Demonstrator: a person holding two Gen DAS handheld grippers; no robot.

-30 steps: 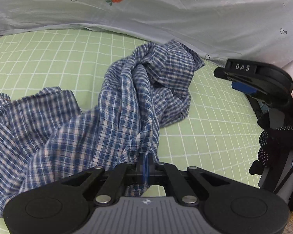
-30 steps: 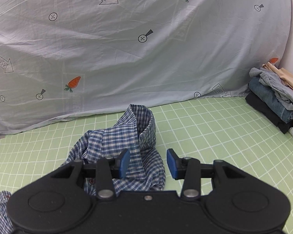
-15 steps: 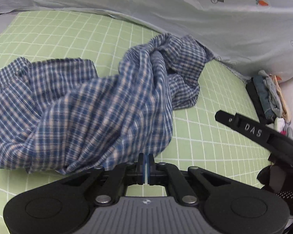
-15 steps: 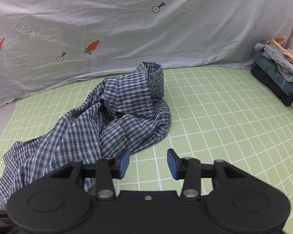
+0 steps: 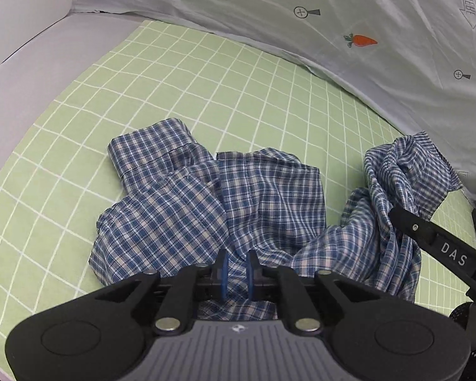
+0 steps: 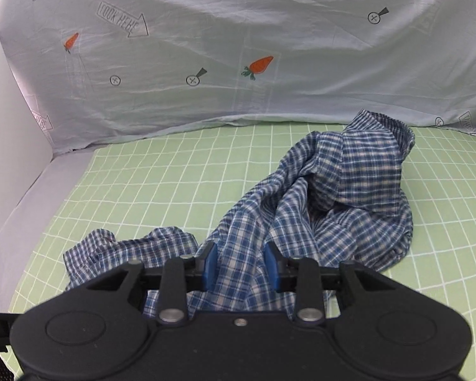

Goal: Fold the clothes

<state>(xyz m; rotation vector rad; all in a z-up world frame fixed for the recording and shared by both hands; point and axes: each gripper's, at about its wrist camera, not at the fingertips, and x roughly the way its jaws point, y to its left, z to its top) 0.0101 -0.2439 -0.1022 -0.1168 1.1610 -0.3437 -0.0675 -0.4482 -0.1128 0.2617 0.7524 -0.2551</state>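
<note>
Plaid shirt [image 5: 254, 209]: blue-and-white check, lying crumpled on the green grid sheet [image 5: 206, 73]. It runs from a flat, cuffed end near your left claw to a bunched heap with the collar [image 6: 377, 133] standing up at the far end, close to the carrot-print backdrop [image 6: 238, 47].

Left claw [image 5: 236, 274]: your jaws have just been opening. They stand a narrow gap apart, with shirt cloth lying under and between them. The pads do not look to press on it, so read this as a release, not a grip.

Right claw [image 6: 242, 268]: your jaws have just been closing and are spread moderately. A ridge of shirt cloth runs up between the blue pads [image 6: 210, 266]. Whether they touch it yet you cannot tell, and no pinch shows.

Progress: early, by my reading. No clean fold is visible anywhere. The body is twisted, one sleeve end [image 5: 149, 152] is turned over, and the collar end is piled on itself.

Left to do: likely spread the shirt flat, straighten the sleeves, then make the folds.

Next move: probably a firm pinch on that ridge with your right claw. A loose bite could slip off thin cloth.

Containers: none in view. The shirt sits directly on the sheet. A pale board [image 6: 3, 133] closes off the left side, holding nothing.
</note>
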